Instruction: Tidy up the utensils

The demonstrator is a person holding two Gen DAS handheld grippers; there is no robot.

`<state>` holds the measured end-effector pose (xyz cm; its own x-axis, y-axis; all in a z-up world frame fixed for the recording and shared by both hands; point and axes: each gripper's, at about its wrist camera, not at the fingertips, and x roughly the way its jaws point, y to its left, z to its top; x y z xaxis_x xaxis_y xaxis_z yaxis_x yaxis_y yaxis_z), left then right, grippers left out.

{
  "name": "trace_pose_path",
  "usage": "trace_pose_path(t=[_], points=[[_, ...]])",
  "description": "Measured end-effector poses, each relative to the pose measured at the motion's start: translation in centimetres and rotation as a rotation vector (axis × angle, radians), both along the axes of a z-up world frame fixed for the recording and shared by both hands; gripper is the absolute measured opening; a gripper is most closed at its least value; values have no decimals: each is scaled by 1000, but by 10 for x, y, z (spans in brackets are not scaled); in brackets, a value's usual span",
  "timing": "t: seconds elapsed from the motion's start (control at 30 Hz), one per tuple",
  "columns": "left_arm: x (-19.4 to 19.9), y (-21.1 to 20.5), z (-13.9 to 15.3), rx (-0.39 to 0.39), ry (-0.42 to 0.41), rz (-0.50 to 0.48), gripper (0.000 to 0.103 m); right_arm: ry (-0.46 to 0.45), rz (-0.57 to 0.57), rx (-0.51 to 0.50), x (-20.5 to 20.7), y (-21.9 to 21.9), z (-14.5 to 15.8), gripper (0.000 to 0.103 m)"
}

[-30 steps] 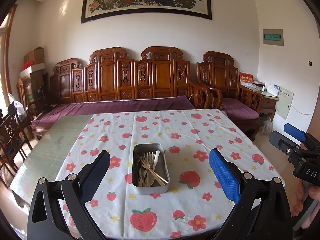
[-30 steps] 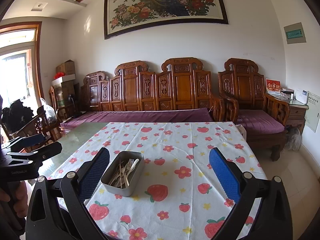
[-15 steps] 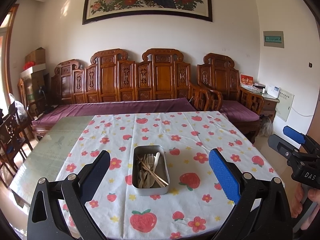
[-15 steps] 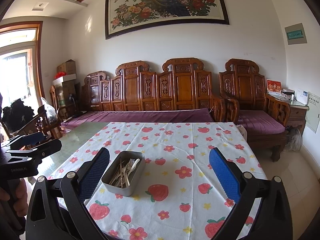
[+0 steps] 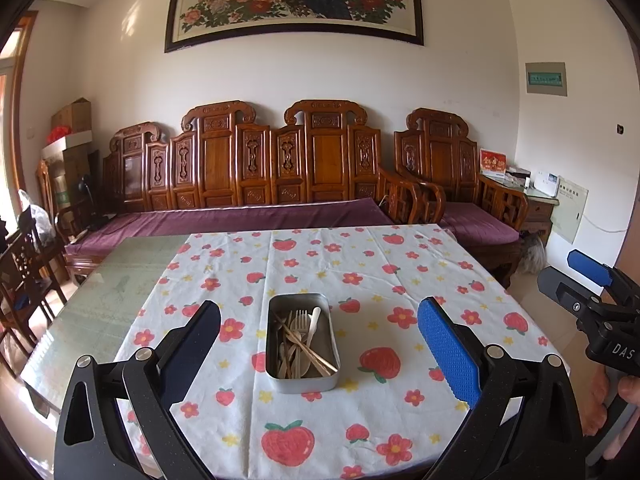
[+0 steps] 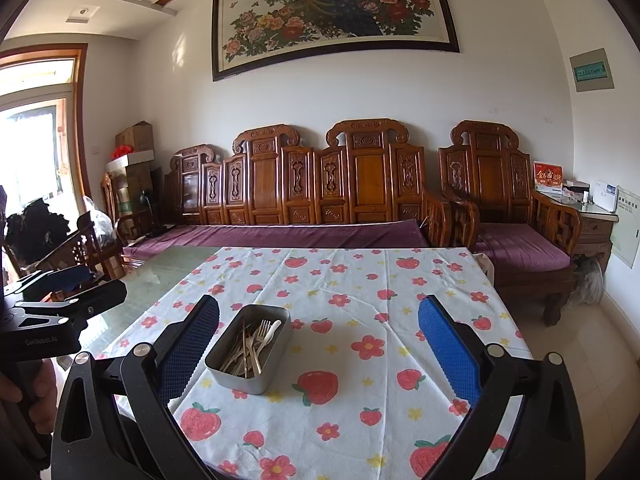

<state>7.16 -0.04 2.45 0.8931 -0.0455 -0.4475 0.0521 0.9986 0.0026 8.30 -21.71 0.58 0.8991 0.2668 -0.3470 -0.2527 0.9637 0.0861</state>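
Both grippers, left gripper [image 5: 318, 350] and right gripper [image 6: 319, 344], gape wide and empty; the tangled utensils [image 5: 301, 342] in the metal tin [image 5: 302, 383] near the table's [image 5: 104, 300] front edge look thin, light and slippery, best pinched mid-handle.

Carved wooden bench [image 5: 280, 168], peacock painting [image 6: 332, 12]

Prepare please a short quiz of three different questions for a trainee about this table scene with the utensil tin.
1. True or false: the left gripper is shut on a fork.
2. Where do the utensils lie? A) loose on the strawberry tablecloth B) inside the metal tin C) on the purple sofa cushion
3. Fill in: seen from the right gripper, the tin lies toward its ____ finger.

Key:
1. False; both grippers are open and hold nothing.
2. B.
3. Left.
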Motion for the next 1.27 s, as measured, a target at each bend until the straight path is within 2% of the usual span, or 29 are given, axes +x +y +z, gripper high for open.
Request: trace_pose_path(t=[1.27], points=[[-2, -1, 3, -1, -13, -4, 95, 0, 0, 1, 0, 0, 0, 100]])
